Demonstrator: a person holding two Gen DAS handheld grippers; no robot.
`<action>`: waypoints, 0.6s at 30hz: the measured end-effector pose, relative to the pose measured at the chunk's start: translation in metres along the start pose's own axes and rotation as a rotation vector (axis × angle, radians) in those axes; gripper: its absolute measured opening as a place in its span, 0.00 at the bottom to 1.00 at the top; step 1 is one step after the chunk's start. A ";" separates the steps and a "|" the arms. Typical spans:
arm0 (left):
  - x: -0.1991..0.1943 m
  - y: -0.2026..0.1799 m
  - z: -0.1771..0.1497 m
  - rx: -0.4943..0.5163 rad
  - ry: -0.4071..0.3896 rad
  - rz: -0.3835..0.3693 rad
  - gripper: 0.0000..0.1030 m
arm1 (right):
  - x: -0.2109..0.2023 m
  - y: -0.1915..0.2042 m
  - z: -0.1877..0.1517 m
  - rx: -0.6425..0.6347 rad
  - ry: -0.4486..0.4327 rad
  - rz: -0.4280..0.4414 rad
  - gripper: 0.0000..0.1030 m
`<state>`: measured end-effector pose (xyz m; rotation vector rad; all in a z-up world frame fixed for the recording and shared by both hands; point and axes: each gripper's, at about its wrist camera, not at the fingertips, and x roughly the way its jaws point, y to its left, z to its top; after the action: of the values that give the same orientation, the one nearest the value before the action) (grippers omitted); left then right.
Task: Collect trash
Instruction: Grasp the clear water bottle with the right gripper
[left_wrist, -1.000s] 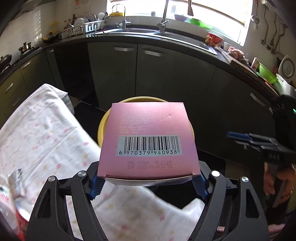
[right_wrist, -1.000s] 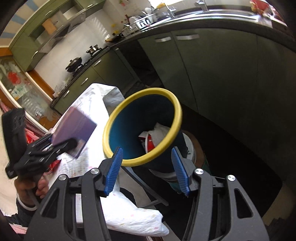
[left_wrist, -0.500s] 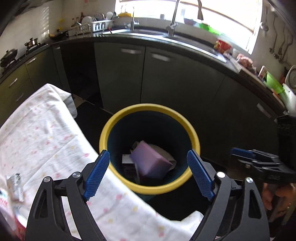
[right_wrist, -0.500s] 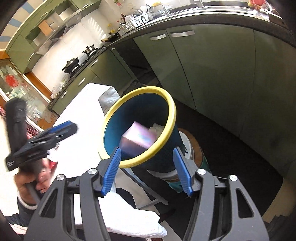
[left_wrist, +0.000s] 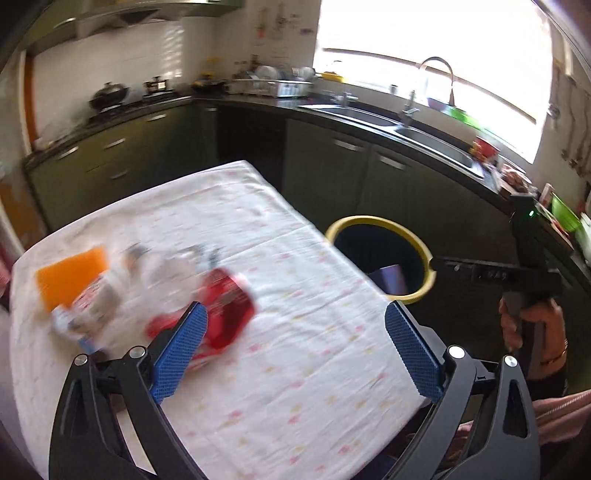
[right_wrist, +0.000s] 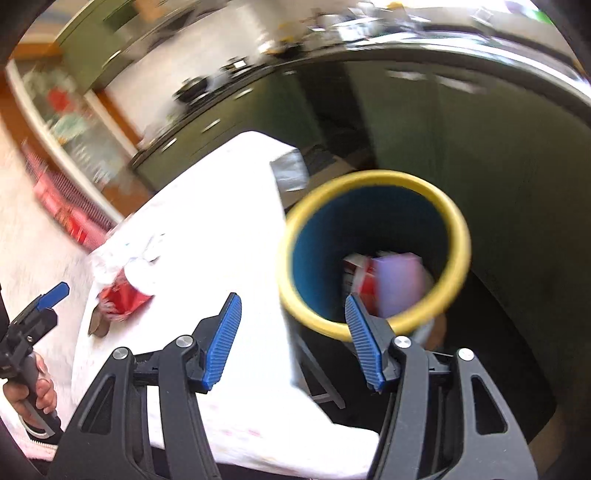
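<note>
The yellow-rimmed blue bin (left_wrist: 384, 258) (right_wrist: 373, 251) stands off the table's right edge. The pink box (right_wrist: 399, 284) lies inside it on other trash; a corner of the box shows in the left wrist view (left_wrist: 388, 277). My left gripper (left_wrist: 295, 350) is open and empty above the table, near a red wrapper (left_wrist: 225, 314) that also shows in the right wrist view (right_wrist: 122, 299). Beside it lie a blurred clear bag (left_wrist: 92, 295) and an orange pad (left_wrist: 70, 277). My right gripper (right_wrist: 291, 339) is open and empty, between table edge and bin.
The table wears a white flowered cloth (left_wrist: 295, 369) (right_wrist: 207, 229). Dark green kitchen cabinets (left_wrist: 332, 173) and a sink counter (left_wrist: 406, 125) run behind. Both views are motion-blurred.
The left gripper opened and dropped the pink box into the bin, then swung left over the table toward the trash pile. The right gripper shifted slightly left.
</note>
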<state>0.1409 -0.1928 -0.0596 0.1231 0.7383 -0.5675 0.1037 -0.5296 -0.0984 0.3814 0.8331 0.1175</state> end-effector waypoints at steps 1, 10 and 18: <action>-0.008 0.013 -0.007 -0.011 -0.001 0.028 0.93 | 0.004 0.018 0.008 -0.045 0.009 0.017 0.54; -0.054 0.100 -0.060 -0.167 -0.031 0.166 0.95 | 0.058 0.172 0.059 -0.350 0.181 0.213 0.54; -0.070 0.131 -0.083 -0.228 -0.053 0.170 0.95 | 0.148 0.280 0.097 -0.469 0.507 0.150 0.64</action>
<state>0.1187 -0.0259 -0.0864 -0.0409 0.7286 -0.3210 0.2876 -0.2615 -0.0378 -0.0375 1.2383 0.5556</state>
